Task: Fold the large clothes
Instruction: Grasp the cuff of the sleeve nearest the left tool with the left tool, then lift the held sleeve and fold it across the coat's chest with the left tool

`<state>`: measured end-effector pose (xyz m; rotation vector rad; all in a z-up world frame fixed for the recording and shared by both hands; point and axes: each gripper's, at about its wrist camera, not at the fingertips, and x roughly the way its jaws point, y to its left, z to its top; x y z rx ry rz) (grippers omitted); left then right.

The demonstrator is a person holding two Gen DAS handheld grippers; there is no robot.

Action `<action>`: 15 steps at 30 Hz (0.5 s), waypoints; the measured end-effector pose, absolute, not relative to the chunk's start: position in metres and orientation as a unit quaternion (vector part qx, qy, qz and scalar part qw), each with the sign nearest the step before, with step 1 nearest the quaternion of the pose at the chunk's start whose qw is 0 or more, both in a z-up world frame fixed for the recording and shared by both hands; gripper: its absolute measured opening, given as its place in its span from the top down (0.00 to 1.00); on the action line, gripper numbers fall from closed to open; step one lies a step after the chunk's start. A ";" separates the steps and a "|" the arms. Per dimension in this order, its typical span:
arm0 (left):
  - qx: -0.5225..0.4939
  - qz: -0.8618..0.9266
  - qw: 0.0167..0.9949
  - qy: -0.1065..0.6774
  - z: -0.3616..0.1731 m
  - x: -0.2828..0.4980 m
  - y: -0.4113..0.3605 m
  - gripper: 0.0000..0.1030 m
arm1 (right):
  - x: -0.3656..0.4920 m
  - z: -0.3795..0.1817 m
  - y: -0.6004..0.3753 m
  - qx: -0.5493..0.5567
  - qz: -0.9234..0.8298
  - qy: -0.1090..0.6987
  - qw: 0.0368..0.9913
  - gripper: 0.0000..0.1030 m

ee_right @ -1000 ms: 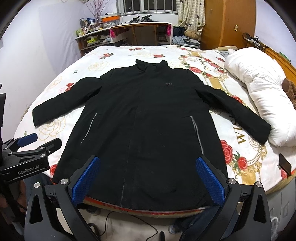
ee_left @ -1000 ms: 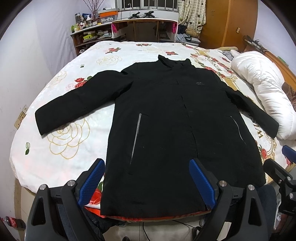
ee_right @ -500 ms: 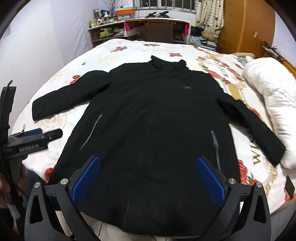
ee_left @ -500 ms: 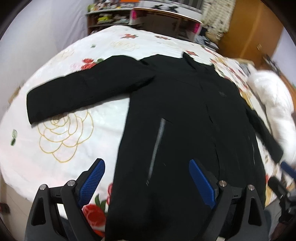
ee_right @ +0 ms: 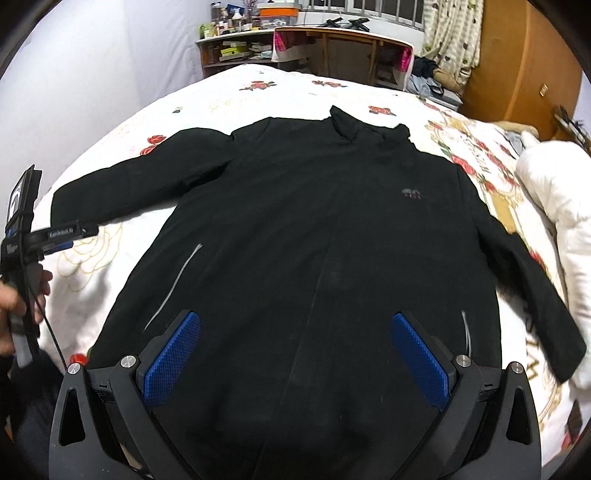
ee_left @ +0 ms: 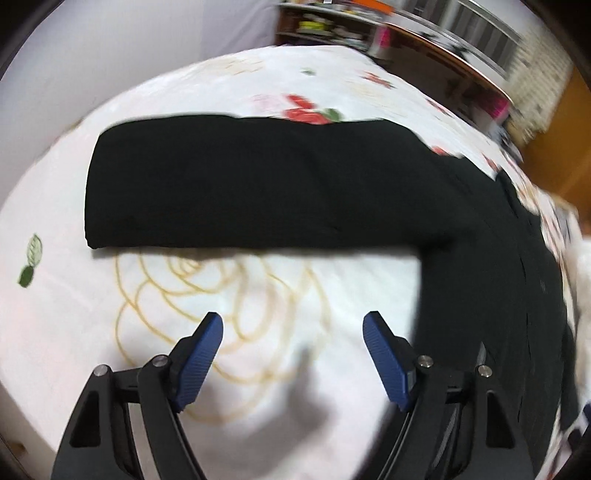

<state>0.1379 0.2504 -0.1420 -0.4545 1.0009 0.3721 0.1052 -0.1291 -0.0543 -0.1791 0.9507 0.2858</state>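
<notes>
Black coat flat on the rose-print bedspread, both my tongs empty.

Left wrist view: my left gripper gapes wide over bare bedspread; the coat's sleeve lies across at 12 o'clock, apart from the pads.
Right wrist view: my right gripper is spread wide above the coat's lower front; a small chest logo sits at 1 o'clock, unreadable. At 9 o'clock, my left gripper reads "GenRobot.AI".

A bed with a white bedspread printed with red roses fills the room. Behind it stand a wooden desk and a cluttered shelf under a barred window. A wooden wardrobe stands at the right, beside pale walls.
</notes>
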 end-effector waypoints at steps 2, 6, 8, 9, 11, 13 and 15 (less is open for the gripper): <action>-0.234 0.187 0.833 0.466 -0.148 0.139 0.267 0.29 | 0.112 -0.057 -0.127 -0.091 0.134 0.454 0.876 0.00; -0.278 0.213 0.822 0.449 -0.160 0.139 0.297 0.29 | 0.119 -0.064 -0.124 -0.094 0.128 0.456 0.876 0.00; -0.309 0.224 0.814 0.438 -0.168 0.137 0.311 0.29 | 0.123 -0.070 -0.126 -0.095 0.125 0.462 0.873 0.00; -0.321 0.227 0.812 0.431 -0.172 0.137 0.316 0.29 | 0.125 -0.072 -0.127 -0.095 0.123 0.465 0.872 0.00; -0.330 0.231 0.812 0.422 -0.175 0.138 0.323 0.29 | 0.126 -0.076 -0.129 -0.095 0.120 0.470 0.869 0.00; -0.323 0.237 0.820 0.410 -0.174 0.139 0.327 0.33 | 0.128 -0.080 -0.131 -0.094 0.116 0.474 0.868 0.00; -0.304 0.247 0.824 0.409 -0.173 0.142 0.324 0.41 | 0.131 -0.084 -0.134 -0.093 0.112 0.478 0.866 0.00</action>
